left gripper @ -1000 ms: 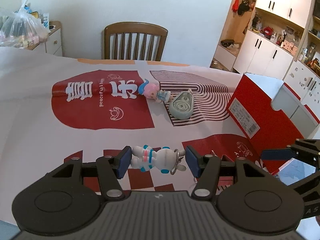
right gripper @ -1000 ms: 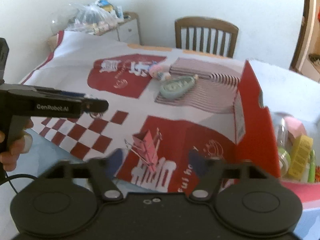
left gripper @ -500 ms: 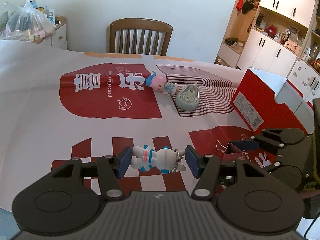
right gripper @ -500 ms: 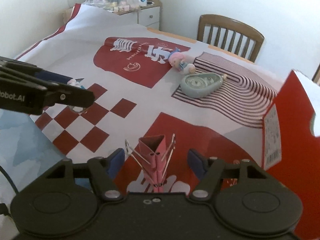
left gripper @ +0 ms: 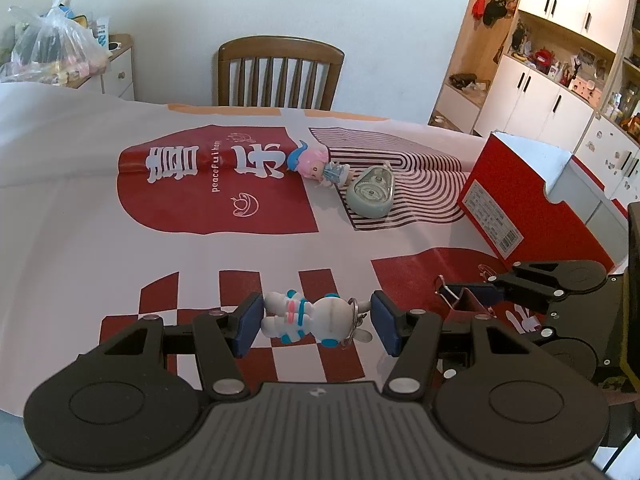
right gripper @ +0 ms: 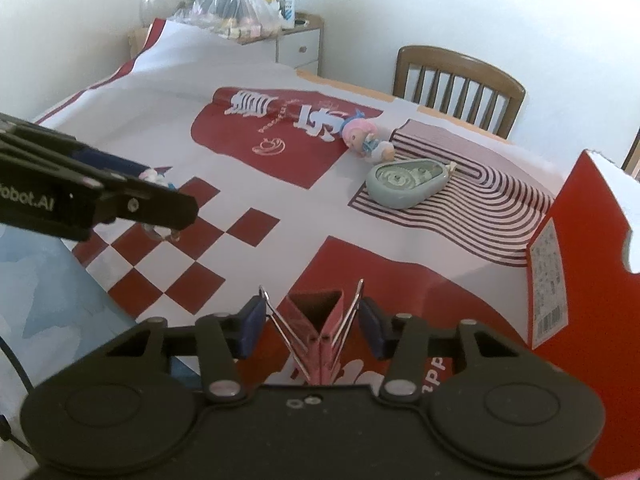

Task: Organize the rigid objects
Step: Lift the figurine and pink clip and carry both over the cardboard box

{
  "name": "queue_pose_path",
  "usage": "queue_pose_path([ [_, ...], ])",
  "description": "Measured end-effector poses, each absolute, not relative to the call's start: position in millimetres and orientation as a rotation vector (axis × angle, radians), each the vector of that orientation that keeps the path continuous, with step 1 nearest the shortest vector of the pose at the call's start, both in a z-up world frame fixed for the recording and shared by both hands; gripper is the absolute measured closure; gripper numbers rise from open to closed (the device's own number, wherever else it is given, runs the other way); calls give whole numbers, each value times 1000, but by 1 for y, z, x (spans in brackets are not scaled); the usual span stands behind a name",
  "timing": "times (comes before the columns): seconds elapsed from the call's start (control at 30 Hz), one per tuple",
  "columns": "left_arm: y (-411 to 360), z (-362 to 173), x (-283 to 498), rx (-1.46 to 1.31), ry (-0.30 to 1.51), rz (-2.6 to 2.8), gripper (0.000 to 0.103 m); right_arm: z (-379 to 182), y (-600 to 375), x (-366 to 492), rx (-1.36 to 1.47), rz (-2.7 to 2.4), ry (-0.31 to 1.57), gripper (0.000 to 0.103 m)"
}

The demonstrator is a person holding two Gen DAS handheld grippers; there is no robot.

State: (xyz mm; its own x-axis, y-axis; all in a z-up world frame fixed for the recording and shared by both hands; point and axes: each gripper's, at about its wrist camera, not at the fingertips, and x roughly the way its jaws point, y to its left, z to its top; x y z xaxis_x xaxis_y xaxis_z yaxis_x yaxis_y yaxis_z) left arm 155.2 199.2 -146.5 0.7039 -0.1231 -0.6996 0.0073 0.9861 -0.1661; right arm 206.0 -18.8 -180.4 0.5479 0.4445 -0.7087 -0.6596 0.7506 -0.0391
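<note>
White astronaut keychain figure (left gripper: 308,318) lying crosswise, pinched head-to-feet in left gripper (left gripper: 316,324). Pink metal binder clip (right gripper: 320,332), wire handles splayed upward, between closing right gripper (right gripper: 314,330) pads, touching.

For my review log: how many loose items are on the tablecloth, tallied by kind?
Toy figures: 2, the white astronaut keychain and the pink-haired doll
Binder clips: 1, pink
Correction tape dispensers: 1, green
Boxes: 1, red
Total: 5
</note>
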Motion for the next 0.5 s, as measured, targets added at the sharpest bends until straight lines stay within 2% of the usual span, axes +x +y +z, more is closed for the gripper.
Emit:
queue_pose_path([
  [0.4,177,-130,149,-126,766,-87,45,-158,-48,184,-208,642,693,56],
  [0.43,175,-128,148,-124,761,-89,45,-154,-51,183,-201,642,687,57],
  [0.5,169,-122,147,-119,751,-94,45,-147,-58,179,-181,642,678,66],
])
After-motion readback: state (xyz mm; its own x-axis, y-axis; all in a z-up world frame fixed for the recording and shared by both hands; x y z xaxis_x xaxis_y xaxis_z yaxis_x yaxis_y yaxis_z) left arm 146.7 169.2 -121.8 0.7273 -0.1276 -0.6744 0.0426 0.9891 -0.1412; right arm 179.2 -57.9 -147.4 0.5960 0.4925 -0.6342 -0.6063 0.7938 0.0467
